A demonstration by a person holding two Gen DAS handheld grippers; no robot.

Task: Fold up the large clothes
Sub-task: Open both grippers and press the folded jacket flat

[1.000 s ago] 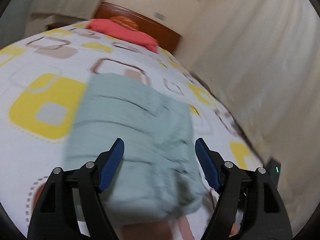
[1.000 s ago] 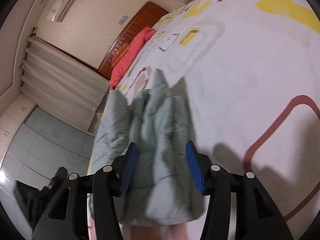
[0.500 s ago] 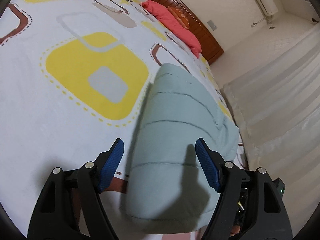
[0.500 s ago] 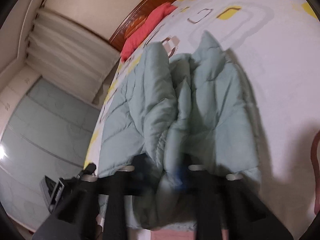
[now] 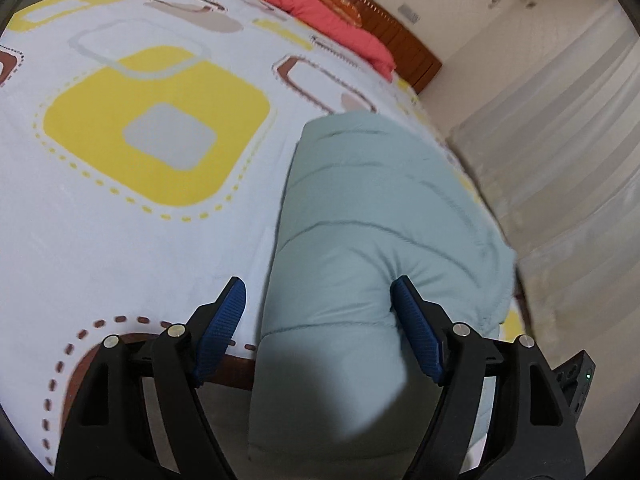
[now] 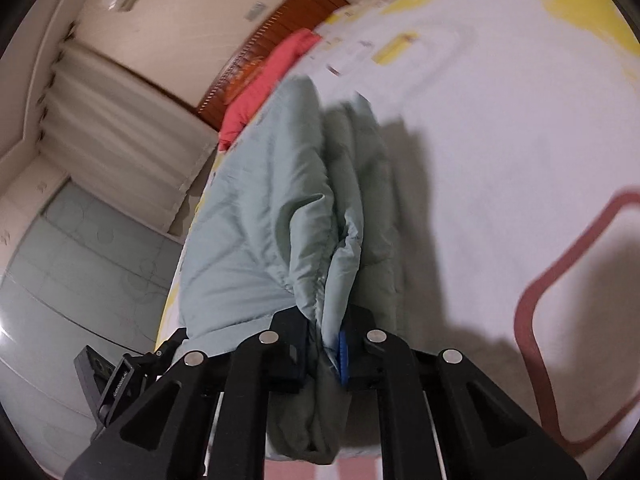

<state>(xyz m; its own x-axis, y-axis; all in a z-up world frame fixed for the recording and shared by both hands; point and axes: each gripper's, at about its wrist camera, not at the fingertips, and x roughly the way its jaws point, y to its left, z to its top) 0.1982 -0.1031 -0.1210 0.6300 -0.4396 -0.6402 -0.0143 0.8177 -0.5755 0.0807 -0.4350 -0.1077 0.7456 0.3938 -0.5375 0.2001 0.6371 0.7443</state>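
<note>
The right tool is pinched tight on a bunched edge of the pale green padded garment; the fold held looks thin, so a pull could slip it free and undo the fold. The left tool stands wide, its jaws straddling the garment's near end without pressing; closing there may catch only one puffy layer. Both tools tilt downward toward the bed, where the garment lies lengthwise near the curtain-side edge, its near end overhanging.
</note>
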